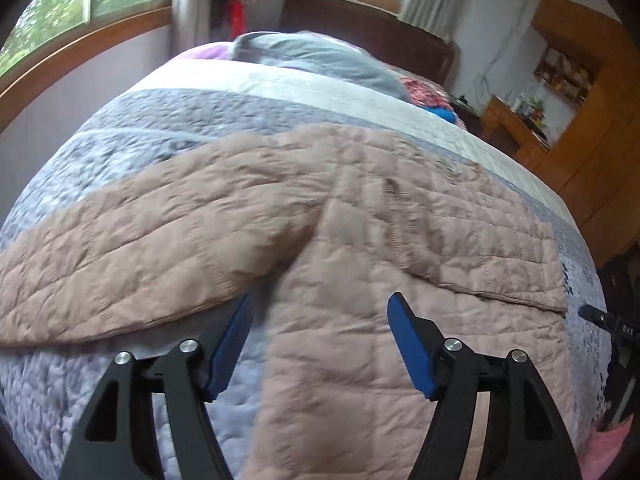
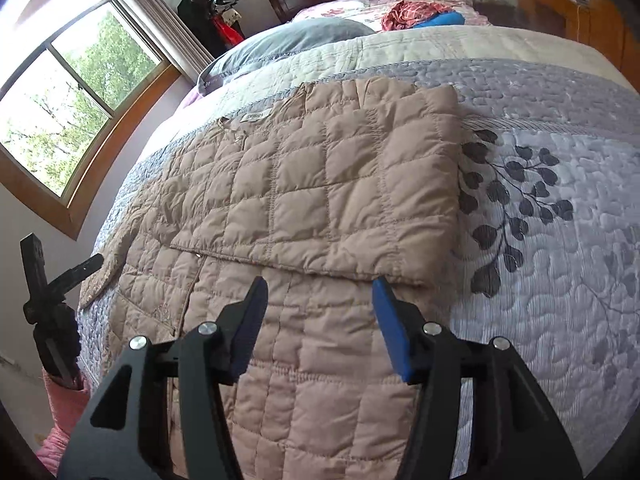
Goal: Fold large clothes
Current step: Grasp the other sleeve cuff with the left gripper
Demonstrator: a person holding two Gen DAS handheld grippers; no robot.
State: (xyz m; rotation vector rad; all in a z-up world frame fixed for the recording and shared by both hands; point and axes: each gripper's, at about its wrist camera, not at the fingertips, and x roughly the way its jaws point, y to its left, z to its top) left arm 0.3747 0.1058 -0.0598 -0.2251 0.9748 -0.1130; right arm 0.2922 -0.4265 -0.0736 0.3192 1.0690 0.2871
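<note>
1. Ahead of both grippers lies one quilted beige jacket (image 2: 304, 200), spread on one bed quilt (image 2: 560, 240) of grey and lilac.
2. Beyond the jacket, toward the headboard, one grey pillow (image 2: 288, 40) rests, with one red patterned cloth (image 2: 412, 12) and one blue item (image 2: 440, 20) farther off.
3. One folded panel of the jacket lies over its body, its near edge just past the right gripper (image 2: 320, 292).
4. Right gripper: jaws apart, nothing between the blue pads, none pressing the fabric.
5. Left gripper (image 1: 320, 308): jaws wide apart above the jacket, holding nothing; its view is blurred.
6. Two windows show in the left wrist view.
</note>
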